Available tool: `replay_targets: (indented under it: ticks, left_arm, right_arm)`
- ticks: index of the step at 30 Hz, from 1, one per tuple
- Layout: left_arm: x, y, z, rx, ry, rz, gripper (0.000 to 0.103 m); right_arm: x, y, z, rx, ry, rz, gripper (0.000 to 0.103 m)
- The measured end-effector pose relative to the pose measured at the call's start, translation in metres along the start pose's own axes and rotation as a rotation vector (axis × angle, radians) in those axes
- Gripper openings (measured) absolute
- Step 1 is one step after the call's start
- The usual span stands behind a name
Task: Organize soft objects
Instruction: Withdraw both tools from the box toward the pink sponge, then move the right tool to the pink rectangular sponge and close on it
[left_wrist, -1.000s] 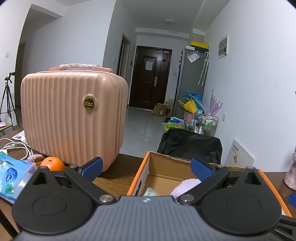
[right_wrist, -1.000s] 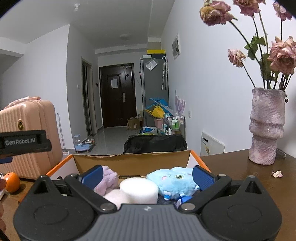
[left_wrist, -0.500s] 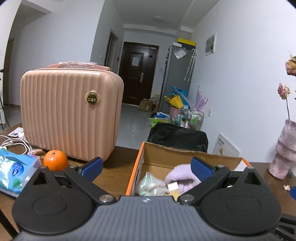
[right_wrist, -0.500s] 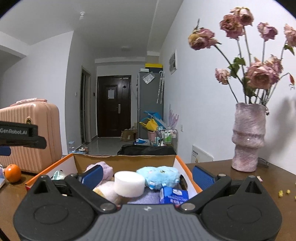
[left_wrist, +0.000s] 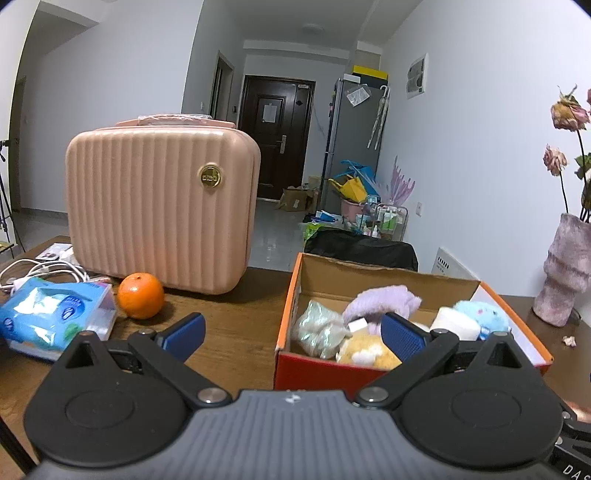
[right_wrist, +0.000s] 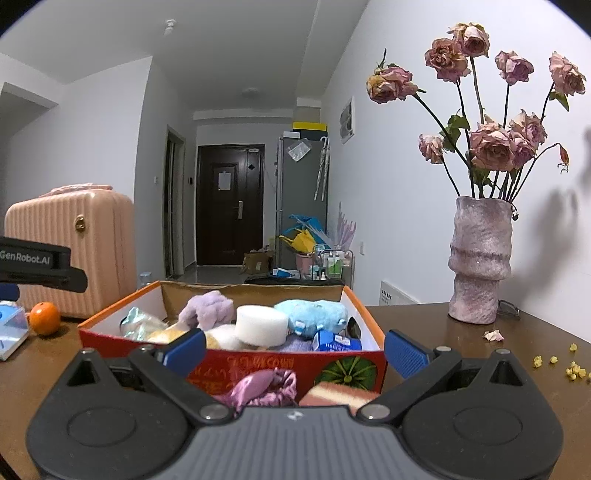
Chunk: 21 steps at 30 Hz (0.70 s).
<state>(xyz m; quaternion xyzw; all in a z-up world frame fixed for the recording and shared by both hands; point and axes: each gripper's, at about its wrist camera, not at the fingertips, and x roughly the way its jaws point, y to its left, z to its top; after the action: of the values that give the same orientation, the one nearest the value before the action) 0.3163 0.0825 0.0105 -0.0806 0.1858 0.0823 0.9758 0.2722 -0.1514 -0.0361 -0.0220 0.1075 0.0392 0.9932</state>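
Left claw level above the counter, fingers spread wide with nothing between them, one blue pad over bare wood and the other in front of the near left corner of the cardboard box. Right claw likewise gaping and empty, held low and level just short of the box's red front wall, pointing straight along the counter toward the hallway. Seen from the right wrist, left claw's black body at the far left edge (lettering on its side), hovering beside the box. Box packed with soft things: purple plush at the back, blue plush toy to its right, white foam cylinder between them and resting on the pile, crinkled pale green bundle at the left end, yellow plush near the front, small blue carton by the right wall. Outside the box, just in front of its red wall and right under the right claw: shiny purple scrunchie and pinkish sponge block (partly hidden by the claw's body). Left of the box, well apart: orange, blue tissue pack, upright pink suitcase. Right of it, textured vase of dried roses, with fallen petals near its foot.
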Motion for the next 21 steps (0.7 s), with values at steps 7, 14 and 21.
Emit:
replay_targets:
  ticks: [7,14,21]
  left_arm:
    - [-0.023,-0.003,-0.012,0.015,0.004,0.018,0.103]
    - [-0.043,-0.013,-0.029,0.013,0.027,0.030,0.103]
    - [-0.056,-0.028,-0.046,-0.002,0.062,0.005,0.103]
  right_arm:
    - [-0.021,-0.001,-0.007,-0.050,0.010,-0.001,0.103]
    - [-0.036,-0.018,-0.011,-0.047,0.026,0.002,0.103]
    - [-0.044,-0.041,-0.013,-0.026,0.047,0.006,0.103]
